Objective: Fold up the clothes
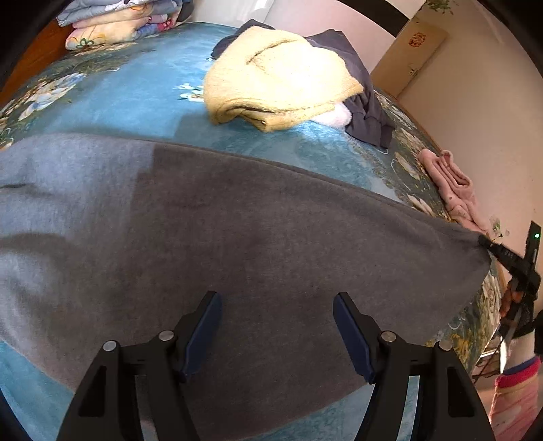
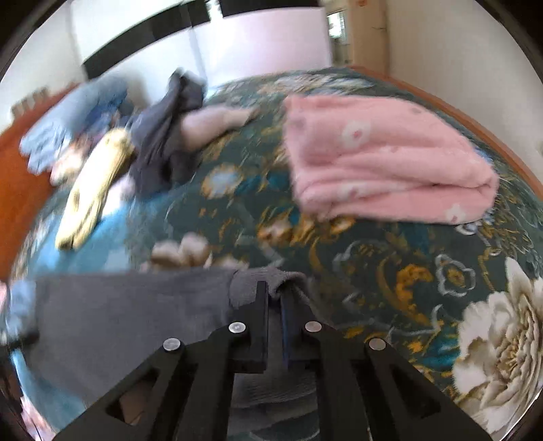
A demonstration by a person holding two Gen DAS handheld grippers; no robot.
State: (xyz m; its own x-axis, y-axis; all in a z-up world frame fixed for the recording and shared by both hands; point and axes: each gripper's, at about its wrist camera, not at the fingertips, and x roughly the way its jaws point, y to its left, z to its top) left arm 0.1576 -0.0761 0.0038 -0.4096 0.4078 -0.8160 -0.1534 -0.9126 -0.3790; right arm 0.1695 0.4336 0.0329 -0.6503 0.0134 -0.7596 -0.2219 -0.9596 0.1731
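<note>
1. Two tongs are in view, one in each of your hands, both over the bed [image 1: 146, 101] with its teal floral cover.
2. Your left tongs [image 1: 276, 334] stand spread wide, with nothing between the pads, hovering just above the grey garment [image 1: 237, 237].
3. Your right tongs [image 2: 274, 295] are pressed together on a bunched corner of the grey garment [image 2: 135, 305]; in the left wrist view the same tongs [image 1: 488, 244] pinch the garment's far right corner.
4. The grey garment lies spread across the near part of the bed, its right end drawn toward that pinch.
5. A yellow fleece [image 1: 275, 78] lies heaped farther back on the bed, resting partly on a dark grey garment [image 1: 366, 112].
6. A folded pink garment [image 2: 383, 163] sits near the bed's right edge, well apart from the grey one.
7. Stacked bedding [image 1: 115, 20] lies at the far left corner.
8. The right wrist view is motion-blurred; finer detail there cannot be told.
</note>
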